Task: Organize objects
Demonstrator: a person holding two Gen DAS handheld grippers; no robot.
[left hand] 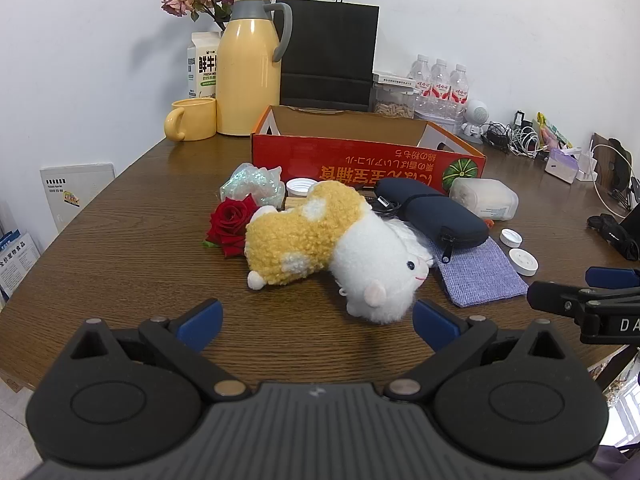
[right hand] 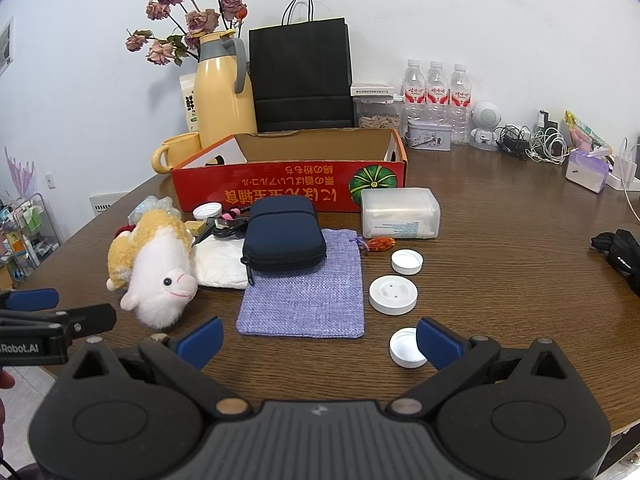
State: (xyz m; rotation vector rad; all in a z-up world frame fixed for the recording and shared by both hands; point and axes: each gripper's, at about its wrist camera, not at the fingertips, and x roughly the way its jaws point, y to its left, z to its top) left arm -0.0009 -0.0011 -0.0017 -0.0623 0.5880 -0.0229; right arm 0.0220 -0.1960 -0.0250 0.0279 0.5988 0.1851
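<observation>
Both grippers, left [left hand: 316, 326] and right [right hand: 318, 340], wide open, empty; "Robot.AI" on left.

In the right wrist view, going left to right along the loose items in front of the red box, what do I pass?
Plush toy → navy zip case → clear plastic box.

Both wrist views look downward, close, sharing the table [left hand: 120, 220].

A dark wooden table [right hand: 500, 216] stands against a plain white wall [right hand: 460, 12]; a wire rack [right hand: 28, 232] stands beside the table's left edge.
</observation>
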